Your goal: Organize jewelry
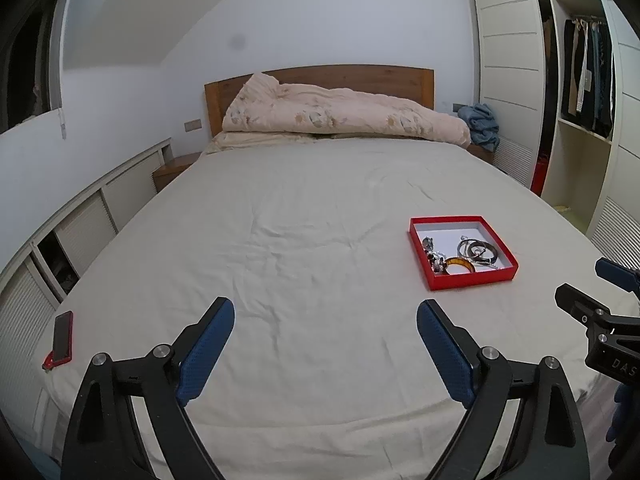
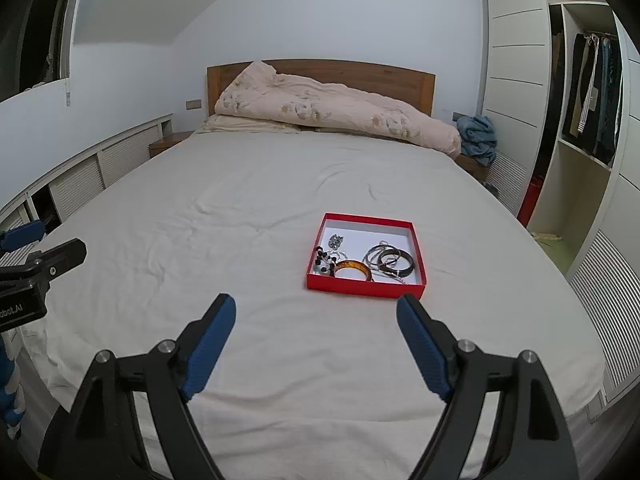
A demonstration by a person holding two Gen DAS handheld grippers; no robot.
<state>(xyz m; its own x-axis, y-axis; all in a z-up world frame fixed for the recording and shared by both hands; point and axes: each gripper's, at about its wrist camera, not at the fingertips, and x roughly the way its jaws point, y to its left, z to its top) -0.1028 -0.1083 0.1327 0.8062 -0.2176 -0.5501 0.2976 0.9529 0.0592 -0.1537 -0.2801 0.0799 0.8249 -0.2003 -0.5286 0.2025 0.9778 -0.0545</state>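
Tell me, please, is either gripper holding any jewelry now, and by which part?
Nothing is held. The left gripper and right gripper are both open over the bed sheet; the jewelry lies in the red box.

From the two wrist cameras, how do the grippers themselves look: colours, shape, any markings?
Both look alike. The left gripper and right gripper have black angular frames, silver round pivot bolts and two long fingers faced with dotted blue pads. White lettering marks each body, only partly readable. No cables show. Something blue, perhaps gloves, appears beside them.

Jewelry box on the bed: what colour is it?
The jewelry box is red outside, white inside; clearest in the right wrist view.
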